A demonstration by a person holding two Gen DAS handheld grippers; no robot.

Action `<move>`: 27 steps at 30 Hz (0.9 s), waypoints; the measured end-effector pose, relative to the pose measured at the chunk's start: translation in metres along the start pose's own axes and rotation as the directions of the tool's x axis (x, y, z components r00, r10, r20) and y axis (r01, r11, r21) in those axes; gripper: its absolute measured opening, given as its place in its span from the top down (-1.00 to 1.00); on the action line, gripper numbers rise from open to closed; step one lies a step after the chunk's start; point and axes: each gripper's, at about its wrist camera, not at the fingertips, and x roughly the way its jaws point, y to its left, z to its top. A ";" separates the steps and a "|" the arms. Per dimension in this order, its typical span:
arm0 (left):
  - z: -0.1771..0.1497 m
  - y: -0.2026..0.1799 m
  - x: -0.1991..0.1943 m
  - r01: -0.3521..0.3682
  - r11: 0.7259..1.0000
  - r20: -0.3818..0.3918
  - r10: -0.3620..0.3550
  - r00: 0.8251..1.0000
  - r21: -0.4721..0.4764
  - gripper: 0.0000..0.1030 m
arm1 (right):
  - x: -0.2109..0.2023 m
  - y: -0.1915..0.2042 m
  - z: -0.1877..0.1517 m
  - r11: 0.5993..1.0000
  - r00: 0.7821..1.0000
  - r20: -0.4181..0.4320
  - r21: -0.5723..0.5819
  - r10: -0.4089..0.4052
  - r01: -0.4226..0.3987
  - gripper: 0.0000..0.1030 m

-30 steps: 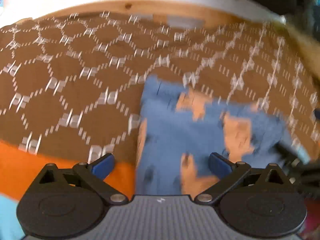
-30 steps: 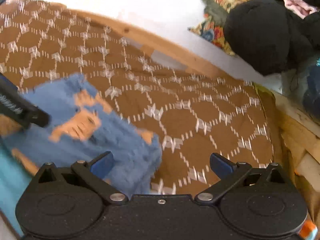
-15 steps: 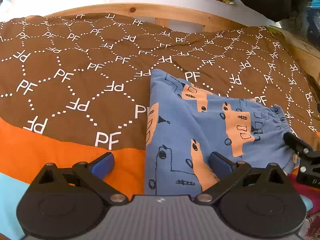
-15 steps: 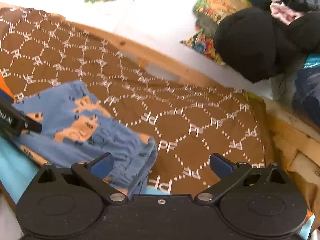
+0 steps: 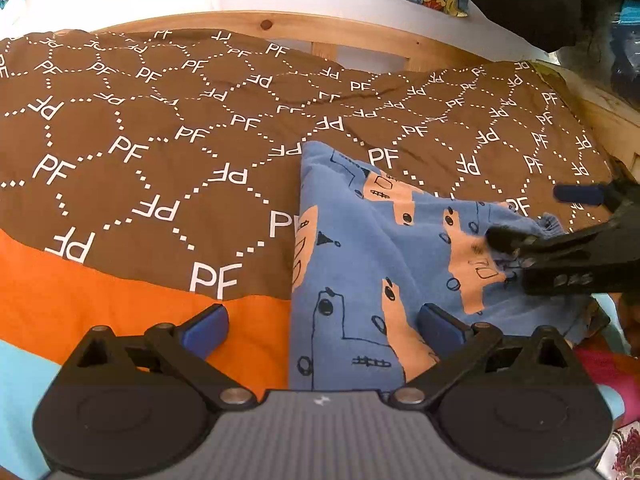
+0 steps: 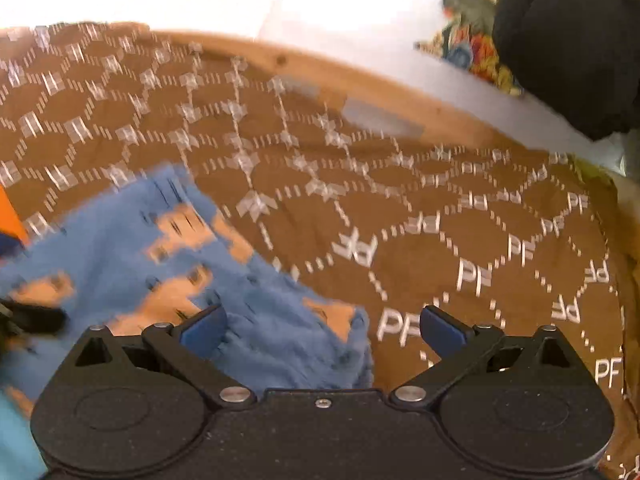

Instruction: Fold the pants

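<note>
The blue pants [image 5: 360, 264] with orange print lie folded on the brown, orange and light blue bedspread [image 5: 140, 168]. My left gripper [image 5: 322, 326] is open and empty, straddling the pants' left edge. My right gripper [image 6: 322, 326] is open and empty over the pants' elastic waistband corner [image 6: 280, 332]. In the left wrist view the right gripper [image 5: 560, 224] reaches in from the right, one finger over the waistband. The pants also show in the right wrist view [image 6: 132, 248], blurred.
A wooden bed frame [image 5: 360, 36] runs along the back and right. A black bundle of clothes [image 6: 568, 40] and a colourful cloth [image 6: 468, 40] sit at the back right. A floral fabric [image 5: 628, 448] lies at the lower right.
My right gripper has moved left over the waistband end of the pants; its view is motion-blurred. My left gripper has barely moved. Both stay open.
</note>
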 end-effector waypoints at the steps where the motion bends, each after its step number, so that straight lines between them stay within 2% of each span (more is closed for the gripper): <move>1: 0.000 0.000 0.000 0.001 1.000 0.001 -0.001 1.000 -0.001 -0.99 | 0.004 -0.003 -0.004 1.000 1.000 -0.005 0.011 -0.001 0.001 -0.98; 6: -0.001 0.001 -0.001 0.008 1.000 0.009 -0.008 1.000 -0.007 -0.99 | -0.001 -0.021 -0.004 0.993 1.000 0.019 0.118 0.015 -0.017 -0.98; 9: -0.001 0.001 -0.001 0.006 1.000 0.011 -0.006 1.000 -0.007 -0.99 | -0.007 -0.022 0.002 0.992 0.999 0.053 0.123 -0.002 -0.005 -0.98; 10: -0.001 0.001 -0.001 0.007 1.000 0.012 -0.007 1.000 -0.006 -0.99 | -0.002 -0.022 0.004 0.994 0.999 0.033 0.110 -0.012 0.008 -0.99; 12: -0.001 0.001 -0.001 0.007 1.000 0.012 -0.007 1.000 -0.006 -0.99 | 0.016 -0.021 0.001 0.997 0.997 -0.070 0.075 -0.011 0.016 -0.98; 14: -0.002 0.001 -0.001 0.007 1.000 0.013 -0.007 1.000 -0.006 -0.99 | 0.016 -0.030 -0.003 0.994 0.998 -0.063 0.107 0.020 -0.014 -0.98; 18: -0.002 0.002 -0.001 0.014 1.000 0.017 -0.014 1.000 -0.014 -0.99 | -0.007 -0.042 0.000 0.997 0.999 -0.015 0.075 -0.029 0.030 -0.98; 22: -0.002 0.003 -0.001 0.017 1.000 0.018 -0.017 1.000 -0.018 -0.99 | -0.033 -0.055 -0.008 0.998 1.000 0.011 0.069 -0.011 0.010 -0.98; 24: -0.002 0.004 -0.002 0.025 0.999 0.022 -0.024 0.999 -0.025 -0.99 | -0.044 -0.060 -0.019 0.995 1.000 0.011 0.099 -0.002 0.001 -0.99; 27: -0.003 0.004 -0.001 0.023 0.999 0.022 -0.023 0.999 -0.027 -0.99 | -0.051 -0.067 -0.035 0.976 1.000 -0.019 0.216 -0.006 0.011 -0.99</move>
